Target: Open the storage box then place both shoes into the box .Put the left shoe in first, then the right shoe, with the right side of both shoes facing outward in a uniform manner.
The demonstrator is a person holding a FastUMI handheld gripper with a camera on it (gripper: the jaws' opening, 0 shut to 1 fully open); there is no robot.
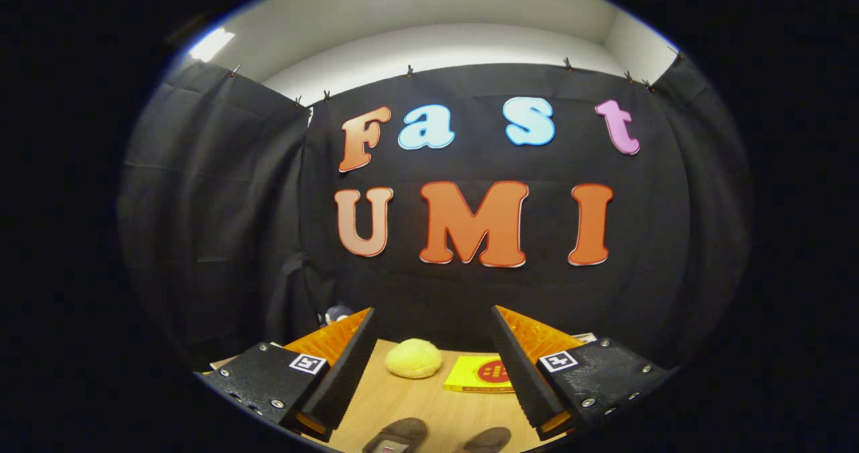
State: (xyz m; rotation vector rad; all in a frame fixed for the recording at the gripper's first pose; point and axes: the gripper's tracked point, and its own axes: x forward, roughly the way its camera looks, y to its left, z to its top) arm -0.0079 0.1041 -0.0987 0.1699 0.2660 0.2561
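The hand-held gripper [433, 366] is held level above the surface [416, 406], its two fingers [349, 366] spread wide with nothing between them but air. Below the gap, close under the fingers, the tops of two dark shoes show: the left shoe [397, 435] and the right shoe [486, 439] lie side by side on the wood, a little apart. Beyond the fingertips, a pale yellow round plush [413, 358] rests on the surface. Just beside it, nearer the right finger, lies a flat yellow packet [478, 374] with a red mark, partly hidden by that finger.
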